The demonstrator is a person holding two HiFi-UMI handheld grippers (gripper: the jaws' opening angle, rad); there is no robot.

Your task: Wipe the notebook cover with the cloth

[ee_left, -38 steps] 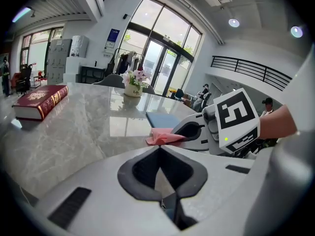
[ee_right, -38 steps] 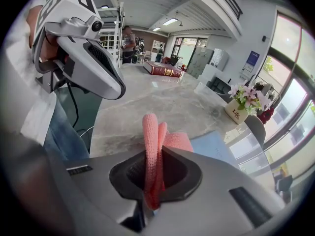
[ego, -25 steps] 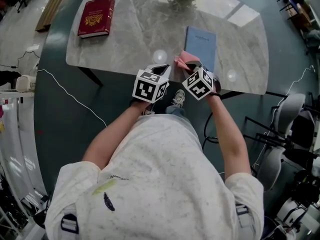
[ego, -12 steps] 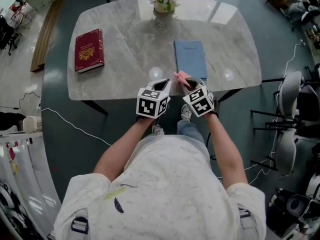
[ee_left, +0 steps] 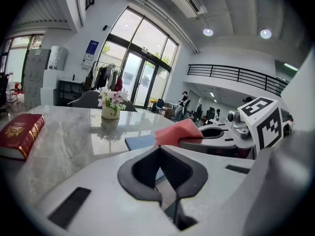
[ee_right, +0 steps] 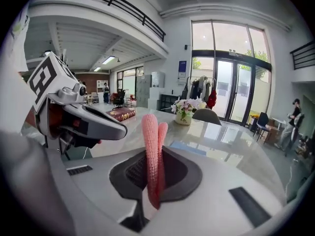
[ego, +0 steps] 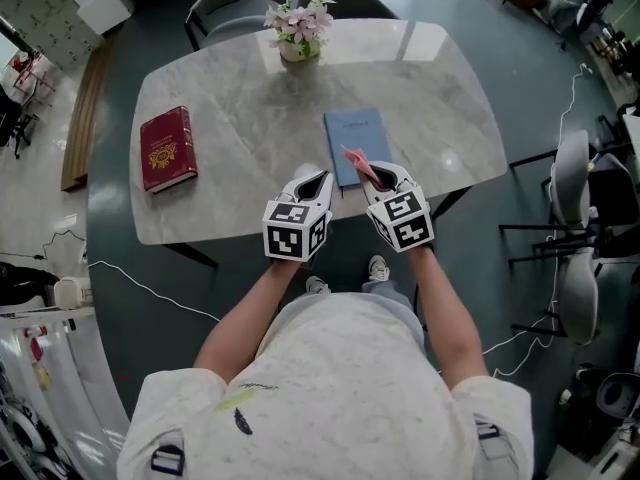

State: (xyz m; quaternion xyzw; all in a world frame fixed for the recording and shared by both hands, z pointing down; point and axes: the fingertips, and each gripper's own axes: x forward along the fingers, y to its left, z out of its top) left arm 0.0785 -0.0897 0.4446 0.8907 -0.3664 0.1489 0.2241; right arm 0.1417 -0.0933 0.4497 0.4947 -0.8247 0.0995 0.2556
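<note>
Cloth (ego: 356, 158) clamped in right tongs (ego: 373, 172), above notebook (ego: 350, 133).

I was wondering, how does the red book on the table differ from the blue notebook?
The red book is thick, with a gold emblem; the blue notebook is thin, without one. The red book lies far left; the blue notebook lies just ahead of the right gripper, shut on the pink cloth. Both lie closed on the table.

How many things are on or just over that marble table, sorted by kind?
Books: 2 (red book, blue notebook)
Vase of flowers: 1
Pink cloth: 1, pinched in the right gripper
Total: 4
</note>
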